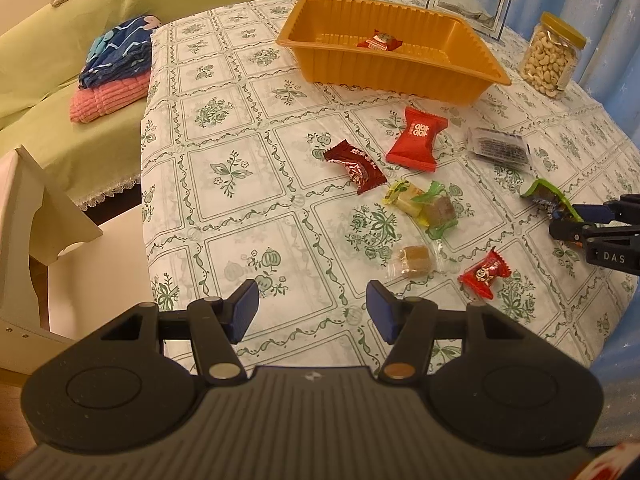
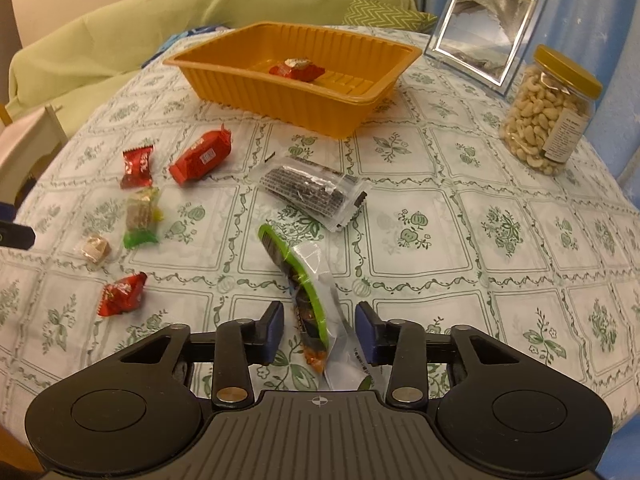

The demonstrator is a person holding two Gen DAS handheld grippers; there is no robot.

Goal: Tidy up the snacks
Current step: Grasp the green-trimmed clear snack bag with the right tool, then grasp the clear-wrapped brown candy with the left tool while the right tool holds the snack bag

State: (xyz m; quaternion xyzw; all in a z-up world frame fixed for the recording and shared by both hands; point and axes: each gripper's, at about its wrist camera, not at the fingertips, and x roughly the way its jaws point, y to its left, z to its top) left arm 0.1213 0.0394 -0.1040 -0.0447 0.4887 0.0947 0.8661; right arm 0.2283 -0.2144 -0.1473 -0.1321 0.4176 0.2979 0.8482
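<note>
An orange tray stands at the back of the table with one red candy inside. Loose snacks lie in front of it: a big red packet, a dark red candy, green-and-yellow candies, a clear-wrapped brown sweet, a small red candy and a dark sesame bar. My right gripper straddles a green-edged packet, with a thin gap still showing beside its pads. My left gripper hovers open over bare cloth at the near edge.
A jar of cashews and a silver picture frame stand at the back right. A green sofa with folded clothes lies left of the table, and a white chair is close by. Blue curtain hangs on the right.
</note>
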